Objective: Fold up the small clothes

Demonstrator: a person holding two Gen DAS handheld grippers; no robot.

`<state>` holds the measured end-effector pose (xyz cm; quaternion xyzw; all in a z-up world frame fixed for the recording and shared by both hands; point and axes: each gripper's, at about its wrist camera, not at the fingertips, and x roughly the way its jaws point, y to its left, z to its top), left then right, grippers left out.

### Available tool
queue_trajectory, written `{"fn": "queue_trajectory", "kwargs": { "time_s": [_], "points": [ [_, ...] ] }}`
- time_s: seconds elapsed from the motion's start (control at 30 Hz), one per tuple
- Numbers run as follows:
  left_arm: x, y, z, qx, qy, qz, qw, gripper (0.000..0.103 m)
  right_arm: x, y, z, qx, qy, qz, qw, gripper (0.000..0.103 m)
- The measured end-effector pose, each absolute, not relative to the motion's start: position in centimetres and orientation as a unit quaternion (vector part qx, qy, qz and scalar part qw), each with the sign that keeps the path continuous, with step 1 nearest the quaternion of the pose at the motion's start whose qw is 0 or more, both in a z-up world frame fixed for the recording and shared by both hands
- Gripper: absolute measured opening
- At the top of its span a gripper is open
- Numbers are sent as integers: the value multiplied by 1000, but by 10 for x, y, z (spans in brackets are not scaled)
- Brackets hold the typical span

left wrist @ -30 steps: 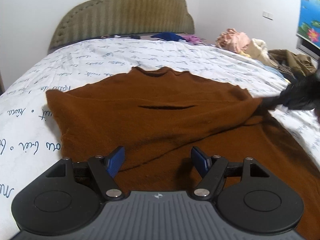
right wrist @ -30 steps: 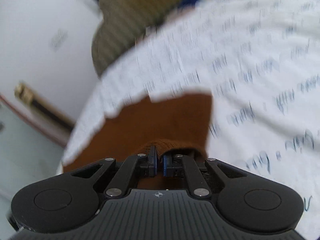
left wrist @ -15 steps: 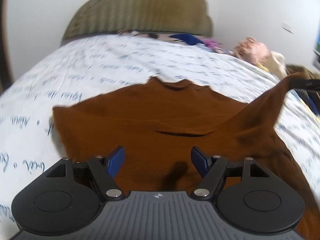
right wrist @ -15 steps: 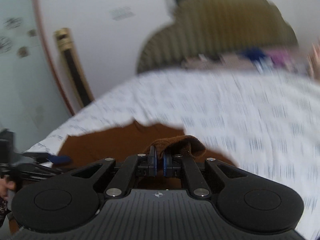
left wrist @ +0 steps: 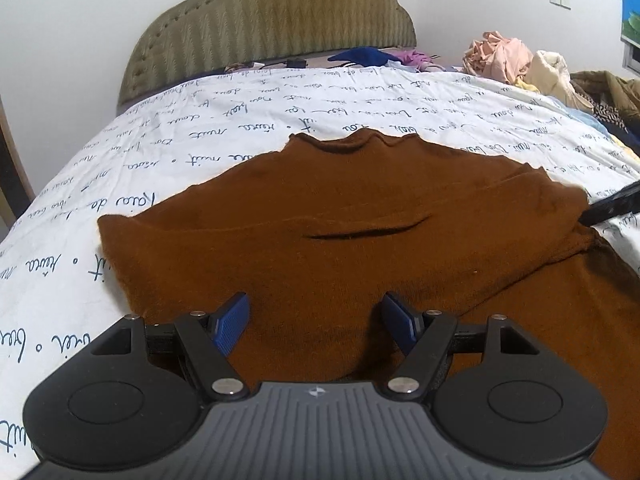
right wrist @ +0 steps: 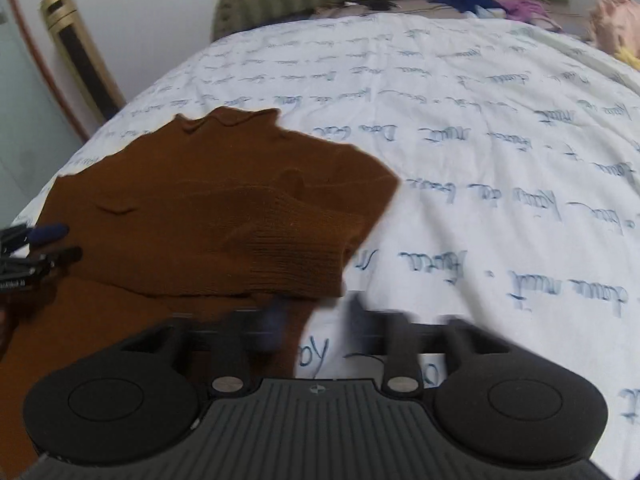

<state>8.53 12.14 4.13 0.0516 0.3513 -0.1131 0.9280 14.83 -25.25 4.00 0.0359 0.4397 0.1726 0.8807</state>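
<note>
A brown knit sweater (left wrist: pixel 340 224) lies spread on the bed, collar toward the headboard. Its right sleeve is folded in across the body, and the ribbed cuff (right wrist: pixel 296 256) rests on the sweater just ahead of my right gripper (right wrist: pixel 314 316). That gripper's jaws are opening; they are blurred, and no cloth is between them. My left gripper (left wrist: pixel 316 320) hovers open over the sweater's lower part, nothing between its blue pads (left wrist: pixel 230 322). The right gripper's tip (left wrist: pixel 612 208) shows at the right edge of the left wrist view; the left gripper's tips (right wrist: pixel 44 240) show at the left edge of the right wrist view.
The bed sheet (left wrist: pixel 248 120) is white with blue handwriting print. An olive padded headboard (left wrist: pixel 272 20) stands at the far end. Loose clothes (left wrist: pixel 504 60) are piled at the far right of the bed. A tall gold-trimmed post (right wrist: pixel 80 56) stands by the wall on the left.
My right gripper, shut on the sleeve cuff before, carried it over the sweater, laid it down and opened. The lifted sleeve now lies flat. The left gripper stayed open, shifting slightly.
</note>
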Motion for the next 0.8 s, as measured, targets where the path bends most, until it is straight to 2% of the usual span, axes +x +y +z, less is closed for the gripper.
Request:
{"fn": "queue_trajectory", "kwargs": {
  "time_s": [0.13, 0.23, 0.43, 0.6, 0.8],
  "points": [
    [87, 124, 46, 43, 353, -103, 929, 73, 134, -252, 69, 57, 375, 163, 911, 55],
    [88, 119, 51, 49, 339, -98, 934, 73, 139, -236, 74, 70, 346, 176, 919, 48],
    [102, 131, 41, 28, 355, -70, 932, 73, 172, -205, 28, 62, 411, 141, 898, 40],
    [103, 135, 32, 36, 351, -81, 932, 75, 161, -193, 25, 6, 390, 141, 910, 41],
    [76, 138, 52, 58, 319, -65, 944, 75, 133, -208, 50, 56, 365, 149, 918, 42]
  ]
}}
